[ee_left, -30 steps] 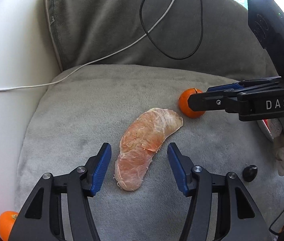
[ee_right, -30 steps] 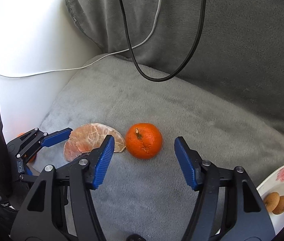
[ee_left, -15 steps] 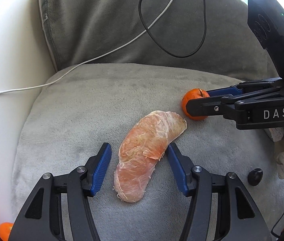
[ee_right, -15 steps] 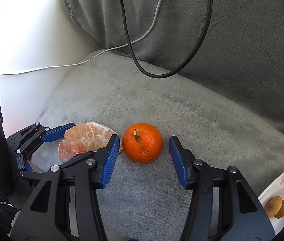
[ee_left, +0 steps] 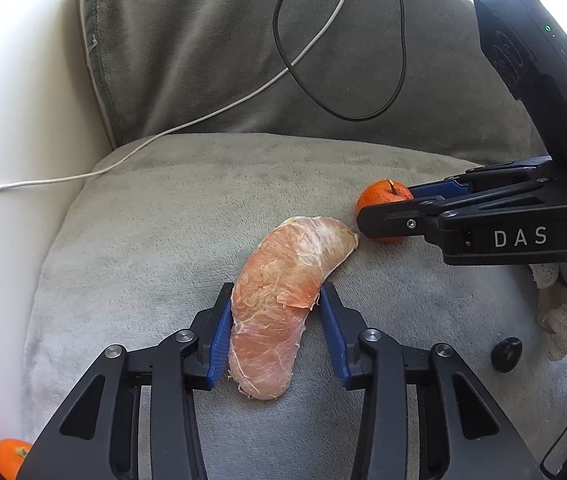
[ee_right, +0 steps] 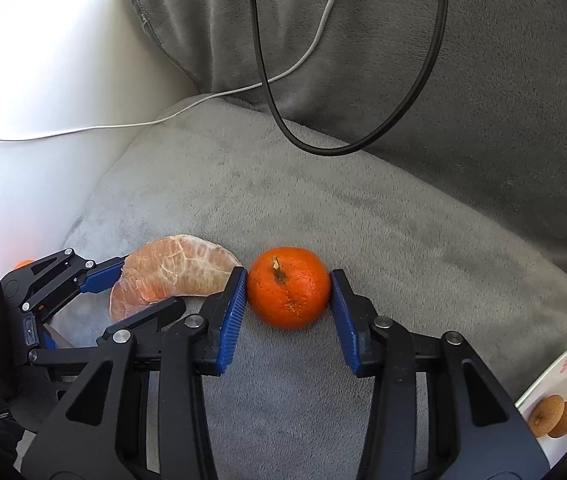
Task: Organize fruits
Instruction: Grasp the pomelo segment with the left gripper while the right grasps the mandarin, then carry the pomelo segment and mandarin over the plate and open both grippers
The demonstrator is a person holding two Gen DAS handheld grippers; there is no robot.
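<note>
On the cushion [ee_left: 163,216], my left tongs [ee_left: 275,320] have just closed on the pomelo wedge [ee_left: 283,296], long axis toward 1 o'clock; my right tongs [ee_right: 288,304] have just closed on the mandarin [ee_right: 288,287].

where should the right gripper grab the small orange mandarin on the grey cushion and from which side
Across its widest middle, coming from above and behind as the right gripper does now. The small round orange mandarin sits stem-up on the grey plush cushion, so its rounded sides face the blue pads, which have just closed against them.
</note>
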